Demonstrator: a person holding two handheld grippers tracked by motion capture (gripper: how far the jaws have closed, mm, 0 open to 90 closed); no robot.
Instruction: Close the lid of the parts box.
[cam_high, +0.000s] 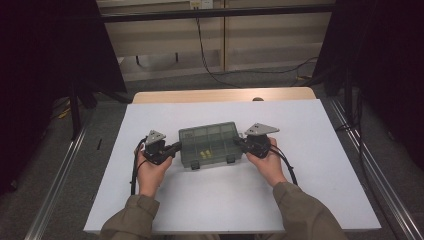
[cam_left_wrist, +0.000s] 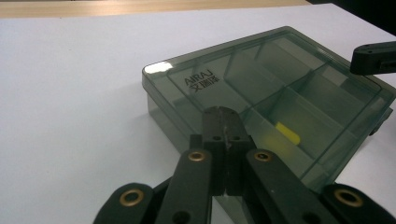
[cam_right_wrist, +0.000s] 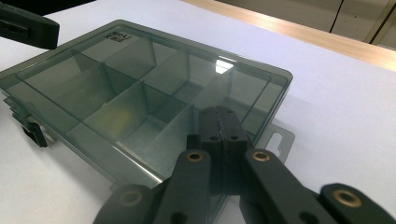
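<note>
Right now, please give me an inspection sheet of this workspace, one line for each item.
Surface: white sheet covering a wooden table; flat and clean.
Job's things: tinted transparent compartment box, lid closed, two latches on its near side; small yellow parts in a front compartment; lettering on the lid.
Clutter: nothing seen.
Grippers: left tongs shut, tips at the box's left end; right tongs shut, tips at its right end. Whether they touch the box cannot be told. Nothing held.
Cables: black cable trails from the left hand's tool, another from the right; one more on the floor behind.
Surroundings: grey floor, dark curtains on both sides, pale wall panels behind.
</note>
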